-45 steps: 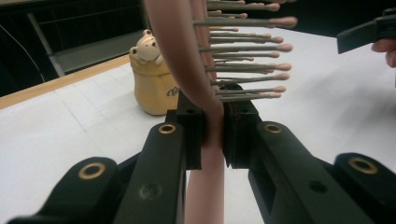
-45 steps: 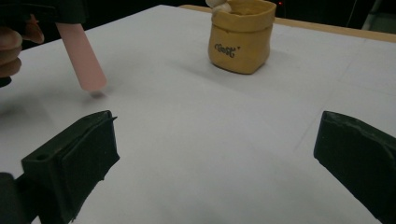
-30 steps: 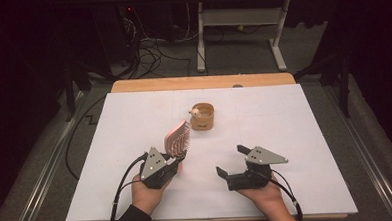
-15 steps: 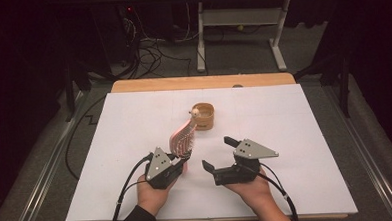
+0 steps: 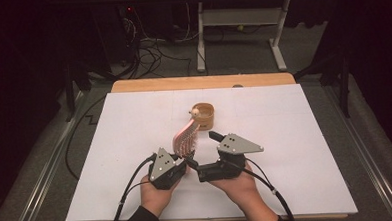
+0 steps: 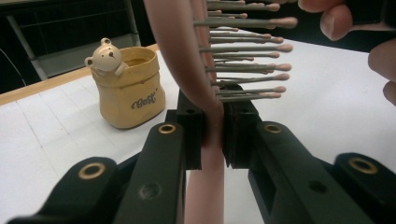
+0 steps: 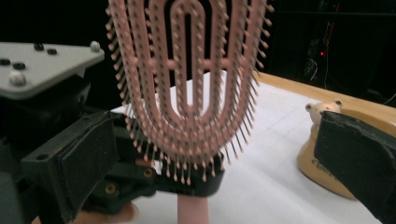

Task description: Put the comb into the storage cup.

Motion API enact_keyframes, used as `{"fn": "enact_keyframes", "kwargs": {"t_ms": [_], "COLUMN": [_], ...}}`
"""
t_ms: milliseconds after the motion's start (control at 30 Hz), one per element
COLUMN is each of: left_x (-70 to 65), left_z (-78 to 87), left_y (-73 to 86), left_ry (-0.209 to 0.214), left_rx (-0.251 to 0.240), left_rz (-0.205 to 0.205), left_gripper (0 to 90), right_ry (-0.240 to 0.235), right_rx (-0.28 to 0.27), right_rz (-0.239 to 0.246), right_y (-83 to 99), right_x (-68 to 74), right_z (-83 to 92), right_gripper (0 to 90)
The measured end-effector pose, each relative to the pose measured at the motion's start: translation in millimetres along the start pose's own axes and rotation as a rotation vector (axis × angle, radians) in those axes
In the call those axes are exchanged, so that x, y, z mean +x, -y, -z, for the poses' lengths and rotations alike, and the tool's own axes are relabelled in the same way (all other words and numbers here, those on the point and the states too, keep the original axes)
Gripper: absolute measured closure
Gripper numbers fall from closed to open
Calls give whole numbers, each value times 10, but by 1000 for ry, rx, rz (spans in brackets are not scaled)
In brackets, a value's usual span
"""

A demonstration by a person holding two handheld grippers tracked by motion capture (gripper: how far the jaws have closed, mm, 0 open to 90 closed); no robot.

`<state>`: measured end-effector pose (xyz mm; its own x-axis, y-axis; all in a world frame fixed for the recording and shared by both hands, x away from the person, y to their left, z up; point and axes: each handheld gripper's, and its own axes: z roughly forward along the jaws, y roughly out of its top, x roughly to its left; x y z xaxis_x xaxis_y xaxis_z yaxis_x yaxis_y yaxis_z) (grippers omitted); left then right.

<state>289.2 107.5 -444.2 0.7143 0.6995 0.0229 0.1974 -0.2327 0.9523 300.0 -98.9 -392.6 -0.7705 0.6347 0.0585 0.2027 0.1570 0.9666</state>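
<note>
A pink vented hairbrush (image 5: 186,136) stands upright above the white table, bristles toward the right hand. My left gripper (image 5: 186,158) is shut on its neck just below the head, and the pads pinch the pink stem (image 6: 214,135). In the right gripper view the brush head (image 7: 187,93) sits between the two wide-apart jaws of my right gripper (image 7: 215,158), which is open and touches nothing. That right gripper (image 5: 202,150) is close against the left one. A tan ceramic cup with a small bear on its rim (image 5: 204,115) stands behind the brush.
White paper (image 5: 296,151) covers the table, with a wooden edge (image 5: 203,82) at the far side. The bear cup (image 6: 128,88) is a short way beyond the brush; in the right gripper view the cup (image 7: 322,168) is partly hidden by the right jaw. Cables and desk legs lie on the floor beyond.
My right gripper has moved left and slightly up, closing in on the brush until its jaws flank the head. The left gripper and the brush have stayed nearly still.
</note>
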Motion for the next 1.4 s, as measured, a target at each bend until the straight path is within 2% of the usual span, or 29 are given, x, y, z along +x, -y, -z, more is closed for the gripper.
{"fn": "enact_keyframes", "kwargs": {"t_ms": [233, 700, 1033, 1100, 1167, 1400], "left_x": [-15, -54, -58, -58, -54, -47], "left_z": [-4, -13, -8, -8, -3, -5], "left_y": [2, 14, 16, 16, 15, 15], "left_ry": [-4, -5, -8, -10, -10, -10], "left_rx": [-1, -2, -6, -8, -10, -7], "left_rz": [-1, -8, -12, -9, -8, -8], "left_gripper": [786, 786, 786, 785, 785, 785], "right_ry": [5, -4, -10, -17, -12, -6], "right_rx": [-1, -25, -25, -26, -32, -28], "right_rz": [10, -1, -8, -7, 3, -13], "right_y": [-76, -210, -200, -199, -199, -202], "right_x": [40, 113, 128, 129, 139, 139], "right_z": [-115, -241, -278, -280, -281, -287], "right_gripper": [0, 0, 110, 156, 165, 185]}}
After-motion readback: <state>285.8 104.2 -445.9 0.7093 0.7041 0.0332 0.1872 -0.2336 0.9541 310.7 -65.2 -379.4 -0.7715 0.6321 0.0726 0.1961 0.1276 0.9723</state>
